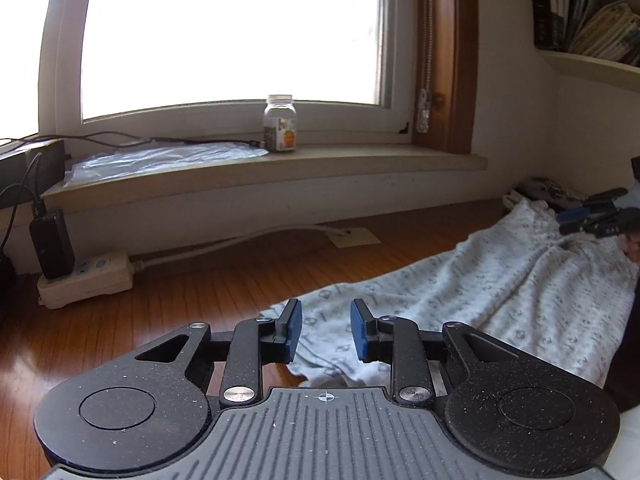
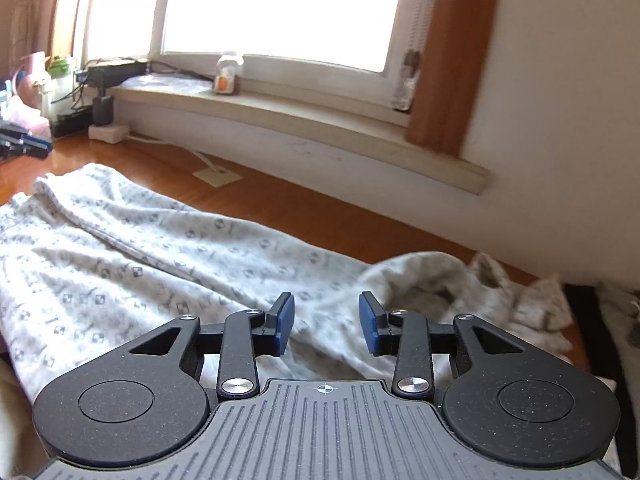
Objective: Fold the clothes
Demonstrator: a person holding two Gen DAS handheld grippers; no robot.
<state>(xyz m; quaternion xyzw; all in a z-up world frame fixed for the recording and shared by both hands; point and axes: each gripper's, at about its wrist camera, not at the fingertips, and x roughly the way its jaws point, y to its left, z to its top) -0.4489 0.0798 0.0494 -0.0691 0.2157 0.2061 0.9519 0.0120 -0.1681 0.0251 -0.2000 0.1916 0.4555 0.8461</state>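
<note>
A pale patterned garment (image 1: 500, 280) lies spread on the wooden floor (image 1: 200, 300) below the window; we judge it soft, light, best pinched at edges. Our left gripper (image 1: 325, 334) and right gripper (image 2: 326, 326) hover over it, jaws apart, empty.

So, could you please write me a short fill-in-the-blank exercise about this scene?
1. The patterned garment lies spread on the ____ floor.
2. The jar stands on the window ____.
3. The left gripper has ____ between its blue pads.
4. The black adapter is plugged into a white power ____.

Missing words: wooden; sill; nothing; strip
</note>
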